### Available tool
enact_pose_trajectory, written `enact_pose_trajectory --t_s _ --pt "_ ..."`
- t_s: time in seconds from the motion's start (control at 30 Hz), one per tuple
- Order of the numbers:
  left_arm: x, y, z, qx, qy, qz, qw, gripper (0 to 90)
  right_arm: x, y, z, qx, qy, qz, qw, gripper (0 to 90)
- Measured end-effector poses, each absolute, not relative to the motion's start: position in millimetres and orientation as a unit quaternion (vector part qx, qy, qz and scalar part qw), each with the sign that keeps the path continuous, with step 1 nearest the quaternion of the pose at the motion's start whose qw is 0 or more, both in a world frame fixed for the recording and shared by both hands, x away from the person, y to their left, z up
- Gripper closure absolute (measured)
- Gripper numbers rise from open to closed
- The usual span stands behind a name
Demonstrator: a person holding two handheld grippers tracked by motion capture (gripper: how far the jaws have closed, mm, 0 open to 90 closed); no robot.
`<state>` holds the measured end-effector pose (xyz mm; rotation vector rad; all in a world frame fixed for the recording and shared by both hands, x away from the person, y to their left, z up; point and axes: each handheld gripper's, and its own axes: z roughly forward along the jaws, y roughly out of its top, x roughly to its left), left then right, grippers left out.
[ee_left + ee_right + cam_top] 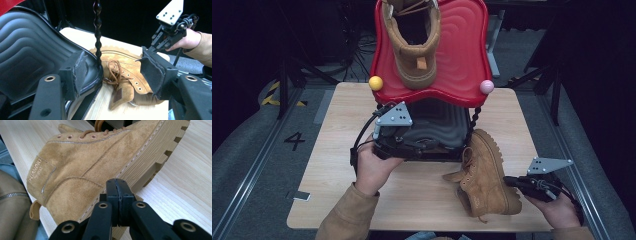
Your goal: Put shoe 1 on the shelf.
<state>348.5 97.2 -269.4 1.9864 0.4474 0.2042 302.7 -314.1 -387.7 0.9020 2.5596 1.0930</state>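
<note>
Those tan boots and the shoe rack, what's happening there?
A person is loading a two-tier rack. One tan boot already sits on the red top shelf. The second boot lies on its side on the table. The right gripper, jaws shut, is at its sole; the left gripper is open by the black lower shelf.
</note>
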Motion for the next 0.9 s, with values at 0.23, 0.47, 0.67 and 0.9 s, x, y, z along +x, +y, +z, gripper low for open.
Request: enact_pose_trajectory --t_s 0.23,0.47,0.67,0.9 --pt "346 97 -269 0.831 0.184 0.086 0.518 37.3 304 -319 -386 0.314 0.869 0.366 0.113 90.0" --pt "347 97 -269 0.831 0.185 0.088 0.517 37.3 305 -342 -385 0.353 0.857 0.352 0.133 90.0" --pt "347 94 -271 0.834 0.184 0.085 0.513 37.3 310 -360 -390 0.384 0.849 0.335 0.140 90.0" --pt "346 91 -272 0.834 0.183 0.086 0.513 37.3 318 -382 -408 0.424 0.839 0.305 0.151 90.0"
